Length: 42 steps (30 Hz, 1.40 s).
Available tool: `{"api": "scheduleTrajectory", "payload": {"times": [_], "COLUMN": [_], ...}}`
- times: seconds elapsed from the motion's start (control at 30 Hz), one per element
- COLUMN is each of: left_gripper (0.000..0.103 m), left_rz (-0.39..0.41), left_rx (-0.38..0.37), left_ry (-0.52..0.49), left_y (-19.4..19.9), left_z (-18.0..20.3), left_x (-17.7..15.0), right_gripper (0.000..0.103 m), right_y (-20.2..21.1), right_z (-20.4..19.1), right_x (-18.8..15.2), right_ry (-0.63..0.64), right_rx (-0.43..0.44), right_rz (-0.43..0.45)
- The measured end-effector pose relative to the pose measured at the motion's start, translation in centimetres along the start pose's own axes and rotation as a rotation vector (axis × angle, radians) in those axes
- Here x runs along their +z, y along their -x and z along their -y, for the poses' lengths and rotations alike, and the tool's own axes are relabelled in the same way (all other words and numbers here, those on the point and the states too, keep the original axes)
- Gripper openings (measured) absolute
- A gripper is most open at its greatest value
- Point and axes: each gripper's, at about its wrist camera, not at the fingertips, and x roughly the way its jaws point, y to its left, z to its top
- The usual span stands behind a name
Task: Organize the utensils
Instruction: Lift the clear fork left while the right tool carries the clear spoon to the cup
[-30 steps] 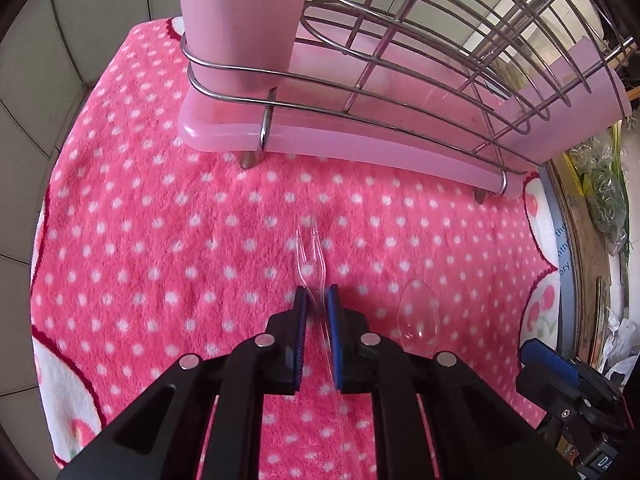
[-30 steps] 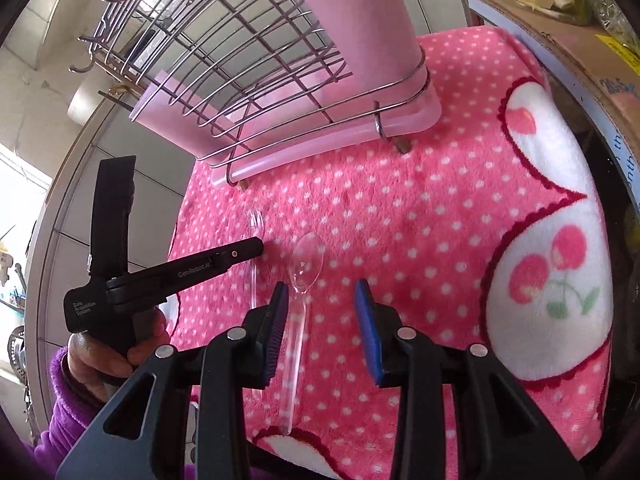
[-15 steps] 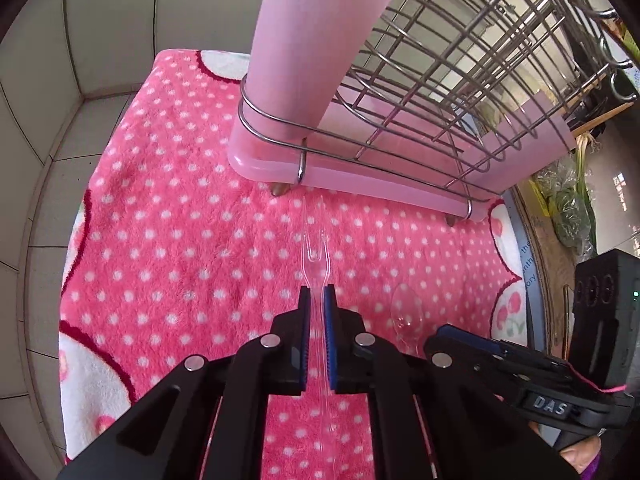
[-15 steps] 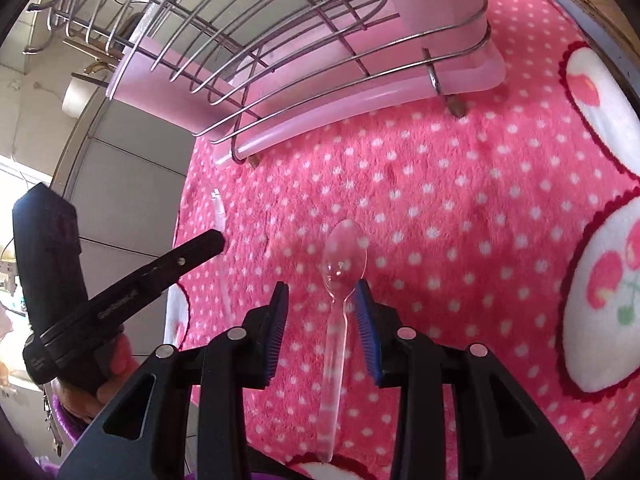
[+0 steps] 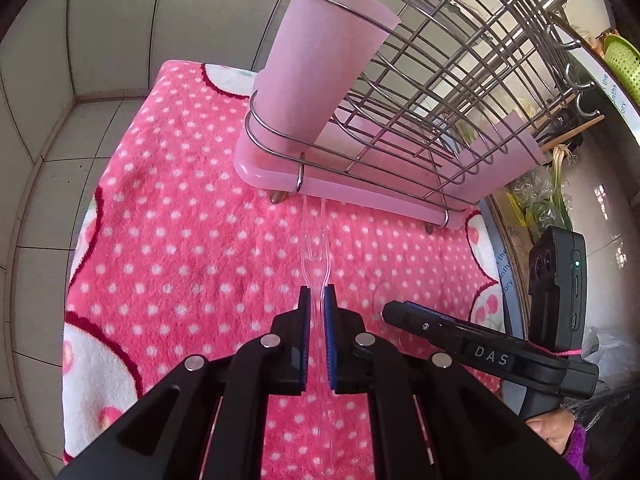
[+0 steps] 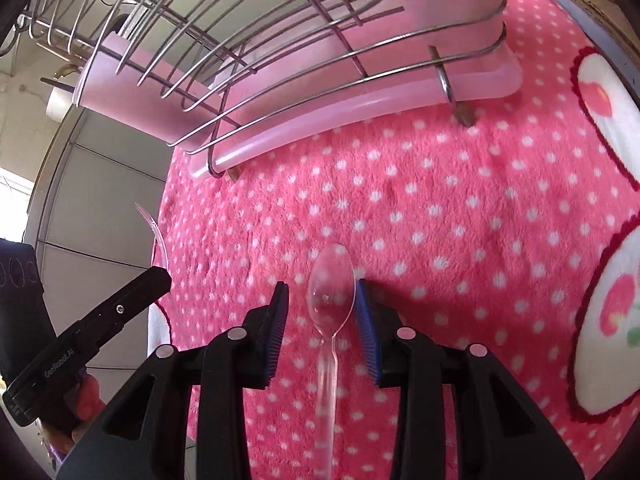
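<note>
My left gripper [image 5: 316, 300] is shut on the handle of a clear plastic fork [image 5: 315, 240] and holds it above the pink dotted towel [image 5: 180, 220], tines toward the rack. The fork also shows at the left in the right wrist view [image 6: 154, 228]. My right gripper [image 6: 320, 300] is open, its jaws either side of a clear plastic spoon [image 6: 331, 292] lying on the towel [image 6: 440, 220]. A pink utensil cup [image 5: 320, 60] stands in the wire dish rack [image 5: 440, 100].
The rack sits on a pink drip tray [image 5: 360, 188] at the far side of the towel. Tiled wall lies to the left [image 5: 60, 80]. A wooden shelf edge with greens [image 5: 552, 200] is at the right.
My left gripper has lifted the fork off the towel and pulled back from the rack. My right gripper has moved down over the spoon, so the spoon bowl now lies between its open jaws.
</note>
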Motion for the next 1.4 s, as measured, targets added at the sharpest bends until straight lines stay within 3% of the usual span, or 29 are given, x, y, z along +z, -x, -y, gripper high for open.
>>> {"api": "scheduleTrajectory", "payload": {"times": [0.03, 0.4, 0.63, 1.13, 1.2, 1.23, 1.4], "left_gripper": [0.006, 0.006, 0.006, 0.006, 0.005, 0.000, 0.000], "left_rz": [0.001, 0.032, 0.079, 0.211, 0.241, 0.256, 0.325], "left_rx": [0.001, -0.005, -0.021, -0.039, -0.048, -0.052, -0.057], "left_ry": [0.001, 0.024, 0.024, 0.013, 0.009, 0.006, -0.024], "left_y": [0.1, 0.5, 1.8, 6.3, 7.3, 7.8, 10.2], "left_z": [-0.2, -0.8, -0.8, -0.1, 0.1, 0.3, 1.3], "left_x": [-0.1, -0.2, -0.1, 0.4, 0.6, 0.8, 1.8], "right_gripper": [0.019, 0.002, 0.002, 0.002, 0.002, 0.002, 0.002], "right_y": [-0.1, 0.7, 3.5, 13.5, 15.3, 16.3, 20.3], "right_z": [-0.2, -1.4, -0.6, -1.4, -1.7, -1.9, -3.4], "right_x": [0.0, -0.2, -1.2, -2.1, -1.9, -1.8, -1.2], "right_ry": [0.007, 0.066, 0.083, 0.172, 0.193, 0.205, 0.268], "right_rx": [0.000, 0.056, 0.083, 0.111, 0.117, 0.116, 0.107], "right_rz": [0.002, 0.044, 0.124, 0.404, 0.453, 0.483, 0.629]}}
